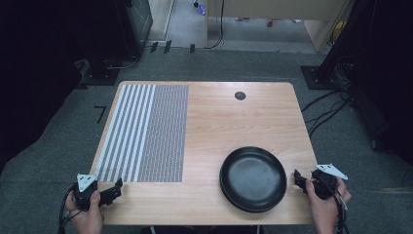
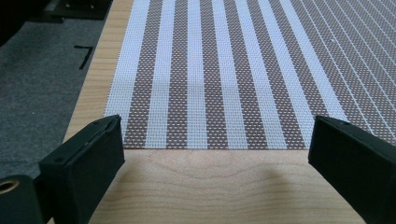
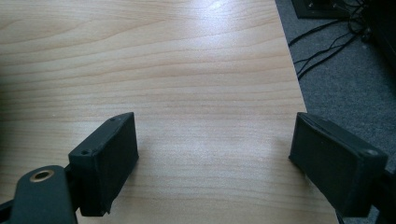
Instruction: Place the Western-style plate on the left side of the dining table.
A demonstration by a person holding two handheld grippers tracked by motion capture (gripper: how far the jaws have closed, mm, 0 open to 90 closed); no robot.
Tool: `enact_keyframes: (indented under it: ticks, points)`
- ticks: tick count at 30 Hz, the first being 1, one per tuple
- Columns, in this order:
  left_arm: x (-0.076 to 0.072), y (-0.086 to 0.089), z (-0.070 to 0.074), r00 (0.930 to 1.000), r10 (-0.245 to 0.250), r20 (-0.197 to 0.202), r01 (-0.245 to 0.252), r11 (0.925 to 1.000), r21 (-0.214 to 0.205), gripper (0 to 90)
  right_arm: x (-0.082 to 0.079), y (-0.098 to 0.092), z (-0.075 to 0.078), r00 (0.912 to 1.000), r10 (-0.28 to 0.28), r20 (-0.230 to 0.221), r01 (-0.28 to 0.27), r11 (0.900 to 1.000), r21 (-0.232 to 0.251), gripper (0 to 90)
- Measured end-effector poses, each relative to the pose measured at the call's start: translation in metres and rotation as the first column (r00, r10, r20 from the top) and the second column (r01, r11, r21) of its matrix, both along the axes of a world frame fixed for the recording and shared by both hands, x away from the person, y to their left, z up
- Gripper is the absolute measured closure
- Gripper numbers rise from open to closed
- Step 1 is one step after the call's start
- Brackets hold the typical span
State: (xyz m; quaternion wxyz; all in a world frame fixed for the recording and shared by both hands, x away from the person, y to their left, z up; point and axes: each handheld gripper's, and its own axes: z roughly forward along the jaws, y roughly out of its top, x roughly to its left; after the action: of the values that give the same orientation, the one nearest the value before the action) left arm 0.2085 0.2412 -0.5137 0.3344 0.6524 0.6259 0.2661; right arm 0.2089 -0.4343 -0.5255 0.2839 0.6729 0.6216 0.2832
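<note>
A black plate point(image 1: 253, 178) lies on the wooden table point(image 1: 229, 122) at the front right. A striped woven placemat point(image 1: 143, 131) covers the table's left half. My left gripper point(image 1: 116, 187) sits at the front left corner, just before the placemat's near edge point(image 2: 205, 148), jaws wide open and empty point(image 2: 215, 154). My right gripper point(image 1: 298, 179) hovers at the table's right edge, just right of the plate, also open with nothing between its jaws point(image 3: 215, 154). Bare wood point(image 3: 187, 70) lies ahead of it.
A small dark round grommet point(image 1: 240, 95) sits near the table's far edge. Grey carpet surrounds the table, with cables point(image 1: 331, 107) on the floor at the right and dark equipment stands at the back corners.
</note>
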Motion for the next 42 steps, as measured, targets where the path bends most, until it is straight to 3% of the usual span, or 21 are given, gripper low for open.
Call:
enact_keyframes:
  ticks: [5,13,23,24,33,39,41,42]
  points:
    - [-0.001,-0.005,0.007,0.9998,0.007,0.019,-0.007,0.9999,-0.008,3.1,0.000,0.000,0.000,1.0000,-0.003,-0.002,0.003,1.0000,0.001,14.0]
    - [0.000,-0.022,0.013,0.9985,-0.049,0.027,0.050,0.9981,-0.036,2.7,-0.001,-0.001,0.000,0.9996,-0.030,0.001,0.030,0.9995,0.006,15.2]
    - [0.004,-0.059,0.024,0.9887,-0.143,0.044,0.145,0.9886,-0.040,2.7,-0.011,-0.005,0.016,0.9971,-0.054,0.055,0.050,0.9970,0.059,17.3]
    - [0.006,-0.068,0.026,0.9857,-0.163,0.043,0.165,0.9852,-0.047,2.7,-0.014,-0.005,0.021,0.9962,-0.053,0.069,0.047,0.9955,0.082,17.7]
    - [0.016,-0.101,0.033,0.9718,-0.230,0.049,0.233,0.9709,-0.055,2.7,-0.021,0.005,0.040,0.9921,-0.023,0.123,0.009,0.9935,0.114,17.8]
    - [0.024,-0.131,0.035,0.9558,-0.291,0.045,0.293,0.9540,-0.064,2.7,-0.023,0.017,0.048,0.9888,0.026,0.147,-0.044,0.9917,0.121,17.6]
    - [0.024,-0.136,0.035,0.9532,-0.299,0.044,0.302,0.9513,-0.064,2.7,-0.024,0.020,0.050,0.9884,0.034,0.148,-0.052,0.9908,0.124,17.6]
    - [0.026,-0.145,0.034,0.9482,-0.315,0.040,0.317,0.9459,-0.068,2.7,-0.024,0.023,0.051,0.9868,0.049,0.154,-0.068,0.9903,0.121,17.6]
